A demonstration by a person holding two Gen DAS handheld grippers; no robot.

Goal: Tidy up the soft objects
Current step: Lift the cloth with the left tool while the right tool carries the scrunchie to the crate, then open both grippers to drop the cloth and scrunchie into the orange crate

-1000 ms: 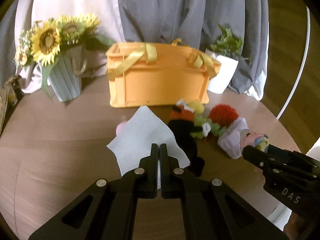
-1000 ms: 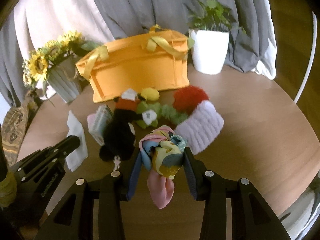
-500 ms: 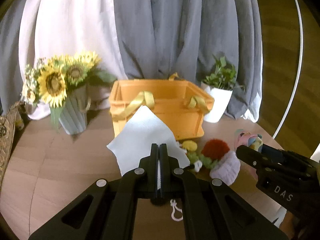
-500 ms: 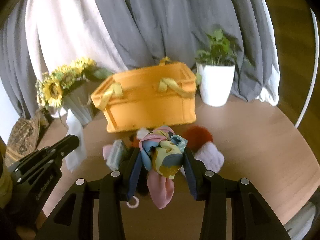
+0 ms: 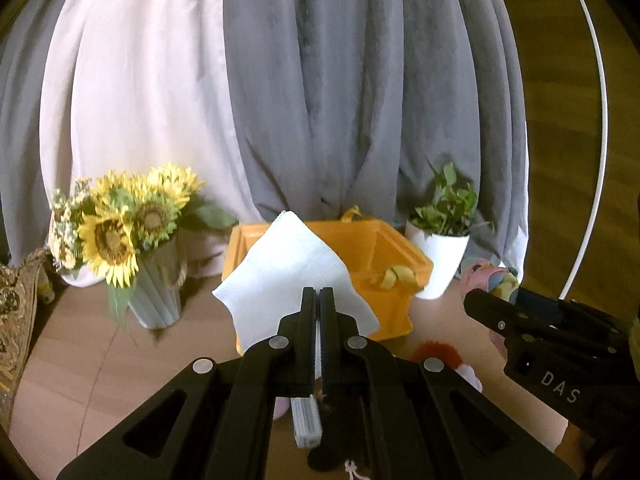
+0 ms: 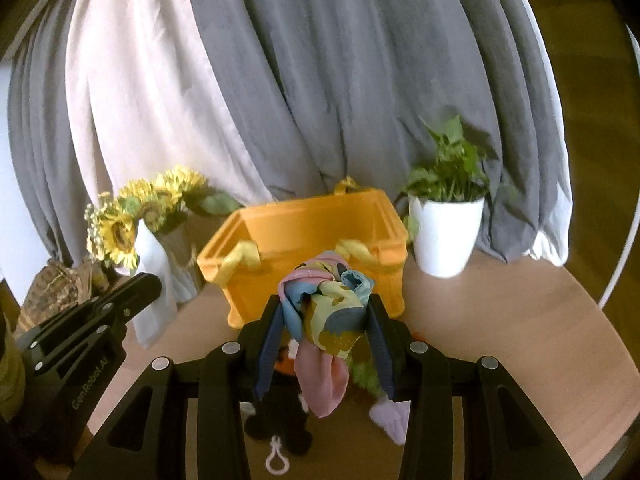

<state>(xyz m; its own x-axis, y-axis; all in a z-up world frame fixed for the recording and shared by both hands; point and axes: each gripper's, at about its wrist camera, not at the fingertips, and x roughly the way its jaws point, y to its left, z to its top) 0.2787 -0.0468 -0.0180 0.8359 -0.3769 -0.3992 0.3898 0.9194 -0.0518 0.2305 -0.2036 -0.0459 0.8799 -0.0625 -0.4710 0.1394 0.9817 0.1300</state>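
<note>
My left gripper [image 5: 318, 300] is shut on a folded white cloth [image 5: 292, 272], held up in front of the orange crate [image 5: 394, 276]. My right gripper [image 6: 326, 308] is shut on a bunched pink, blue and yellow cloth [image 6: 328, 312], also raised before the orange crate [image 6: 316, 240], whose top is open. Below the grippers, partly hidden, lie soft toys on the table: a black plush [image 6: 280, 420] with a white clip, a green plush [image 6: 364, 374], a lilac piece [image 6: 390, 418] and a red fluffy ball [image 5: 438, 354]. The right gripper [image 5: 492, 300] shows at right in the left wrist view, the left gripper [image 6: 144, 284] at left in the right wrist view.
A vase of sunflowers [image 5: 120, 236] stands left of the crate, and a white potted plant [image 6: 446, 236] right of it. Grey and white curtains [image 5: 320, 80] hang behind the round wooden table [image 6: 520, 340]. A woven object [image 5: 16, 304] lies at the far left edge.
Both grippers have risen with their cloths and tilted up; the crate's open top now shows and the toys on the table have dropped low in both views.
</note>
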